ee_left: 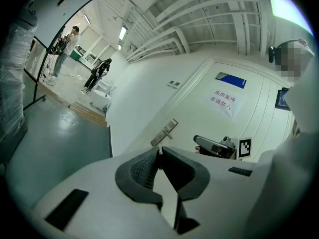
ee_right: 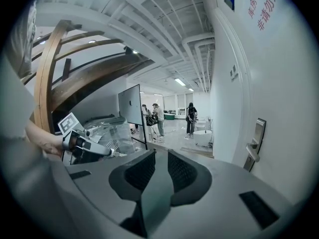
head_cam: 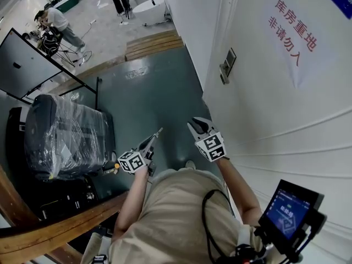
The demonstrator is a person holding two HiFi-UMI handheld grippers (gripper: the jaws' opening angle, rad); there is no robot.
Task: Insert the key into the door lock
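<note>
The white door [head_cam: 275, 120] stands on the right, with red print on a paper sign. Its metal lock plate and lever handle [head_cam: 227, 65] are ahead of both grippers, and show again as the lock [ee_left: 164, 132] and the lock [ee_right: 254, 144]. My left gripper [head_cam: 155, 135] is shut on a thin metal key [head_cam: 159, 130], which sticks out of its tip as the key [ee_right: 118, 154]. In the left gripper view the pads [ee_left: 144, 166] meet around a thin sliver. My right gripper [head_cam: 199, 124] is nearer the door, its jaws apart and empty; both are well short of the lock.
A plastic-wrapped chair [head_cam: 66, 136] and a dark board on a stand [head_cam: 27, 65] are on the left. A curved wooden beam [head_cam: 55, 230] runs at lower left. Wooden steps [head_cam: 154, 44], a white tub [head_cam: 148, 10] and people are far ahead. A small screen [head_cam: 289, 210] hangs at my right side.
</note>
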